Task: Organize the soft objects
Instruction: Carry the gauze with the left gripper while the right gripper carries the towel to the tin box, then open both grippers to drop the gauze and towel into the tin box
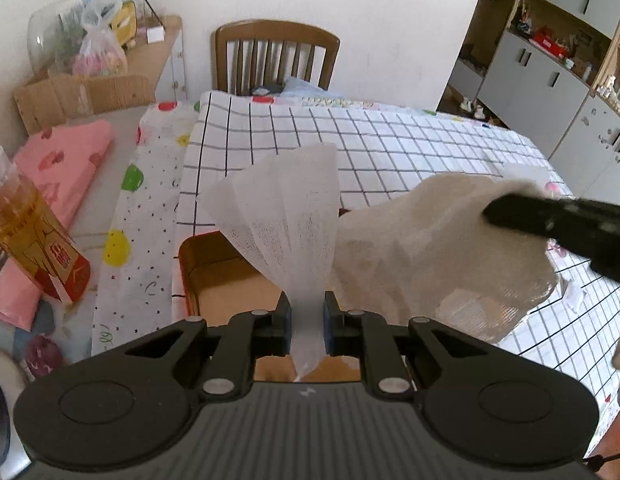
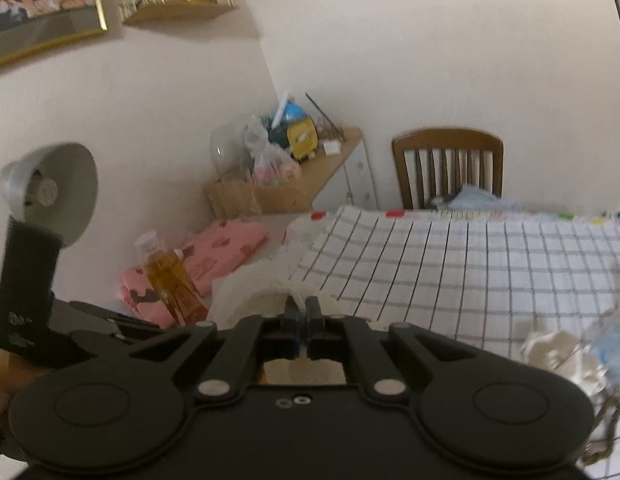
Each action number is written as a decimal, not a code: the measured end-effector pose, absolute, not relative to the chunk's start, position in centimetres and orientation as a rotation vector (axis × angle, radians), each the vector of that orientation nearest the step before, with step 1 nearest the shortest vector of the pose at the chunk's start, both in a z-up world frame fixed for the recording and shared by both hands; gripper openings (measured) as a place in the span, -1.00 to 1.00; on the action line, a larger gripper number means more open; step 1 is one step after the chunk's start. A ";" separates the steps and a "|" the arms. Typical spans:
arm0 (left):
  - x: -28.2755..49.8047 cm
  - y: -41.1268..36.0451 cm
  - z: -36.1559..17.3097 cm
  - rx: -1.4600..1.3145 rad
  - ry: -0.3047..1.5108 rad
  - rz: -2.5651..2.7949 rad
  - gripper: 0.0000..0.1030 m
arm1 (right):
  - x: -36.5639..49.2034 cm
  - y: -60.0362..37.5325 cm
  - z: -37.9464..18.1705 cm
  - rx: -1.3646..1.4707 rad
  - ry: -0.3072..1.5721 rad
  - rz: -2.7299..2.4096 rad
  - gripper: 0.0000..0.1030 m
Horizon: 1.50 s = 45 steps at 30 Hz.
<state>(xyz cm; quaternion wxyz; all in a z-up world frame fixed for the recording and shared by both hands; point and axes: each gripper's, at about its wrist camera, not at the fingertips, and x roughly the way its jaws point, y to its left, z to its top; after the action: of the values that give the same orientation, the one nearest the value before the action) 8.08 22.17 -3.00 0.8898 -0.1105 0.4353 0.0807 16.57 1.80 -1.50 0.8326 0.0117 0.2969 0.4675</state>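
Observation:
My left gripper (image 1: 307, 312) is shut on a thin white gauze cloth (image 1: 285, 208) that fans out upward above an open cardboard box (image 1: 213, 276). My right gripper (image 2: 303, 312) is shut on a cream knitted cloth (image 2: 269, 300). In the left wrist view that cream cloth (image 1: 430, 240) hangs to the right of the gauze, with the right gripper's black finger (image 1: 550, 220) pinching its top edge. Both cloths are held above the table with the checked tablecloth (image 1: 390, 148).
An oil bottle (image 1: 33, 232) stands at the left beside folded pink fabric (image 1: 65, 164). A wooden chair (image 1: 275, 56) is at the table's far end. A wire basket with white cloths (image 2: 570, 364) sits at the right. Cabinets (image 1: 550, 80) stand far right.

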 end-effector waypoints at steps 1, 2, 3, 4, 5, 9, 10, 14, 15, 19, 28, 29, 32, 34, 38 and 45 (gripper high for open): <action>8.3 22.7 -3.4 -0.237 0.915 0.163 -0.72 | 16.5 2.5 -1.9 0.007 0.639 0.982 -0.97; 8.5 23.2 -3.8 -0.249 0.931 0.152 -0.72 | 16.5 3.1 -2.4 -0.011 0.649 0.976 -0.97; 8.8 23.7 -4.3 -0.259 0.945 0.145 -0.72 | 16.5 3.7 -2.9 -0.024 0.659 0.971 -0.97; 9.1 24.1 -4.7 -0.265 0.960 0.138 -0.72 | 16.5 4.4 -3.4 -0.041 0.672 0.962 -0.97; 9.5 24.4 -5.3 -0.265 0.980 0.123 -0.72 | 16.5 4.9 -3.8 -0.051 0.681 0.958 -0.97; 10.8 25.3 -7.3 -0.238 1.035 0.095 -0.72 | 16.3 7.2 -5.5 -0.100 0.712 0.948 -0.97; 11.2 25.4 -7.7 -0.234 1.047 0.086 -0.72 | 16.3 7.6 -6.0 -0.109 0.722 0.946 -0.97; 12.4 25.6 -9.3 -0.210 1.085 0.060 -0.72 | 16.4 9.1 -7.6 -0.142 0.755 0.936 -0.97; 12.6 25.8 -9.8 -0.213 1.098 0.059 -0.72 | 16.4 9.4 -7.9 -0.154 0.761 0.932 -0.97; 13.4 26.3 -11.3 -0.223 1.138 0.050 -0.72 | 16.6 10.1 -9.3 -0.201 0.795 0.930 -0.97; 14.6 25.8 -12.8 -0.163 1.176 0.029 -0.72 | 17.2 11.0 -11.5 -0.242 0.852 0.918 -0.97; 14.7 25.7 -12.9 -0.156 1.179 0.028 -0.72 | 17.2 11.1 -11.7 -0.251 0.859 0.915 -0.97; 14.9 25.3 -12.9 -0.146 1.173 0.025 -0.72 | 17.2 11.2 -12.0 -0.249 0.885 0.917 -0.91; 15.0 25.1 -12.9 -0.142 1.173 0.020 -0.72 | 17.2 11.2 -12.3 -0.245 0.901 0.917 -0.84; 14.9 24.7 -12.9 -0.128 1.173 0.015 -0.72 | 17.3 10.9 -12.3 -0.242 0.906 0.927 -0.70; 14.4 24.7 -12.4 -0.130 1.155 0.022 -0.60 | 17.1 9.8 -11.9 -0.213 0.910 0.935 -0.61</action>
<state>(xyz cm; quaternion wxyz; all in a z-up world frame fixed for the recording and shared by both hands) 14.43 24.69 -12.38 0.8357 -0.0616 0.5456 0.0102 17.07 9.82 -11.86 0.7894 -0.0989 0.4224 0.4343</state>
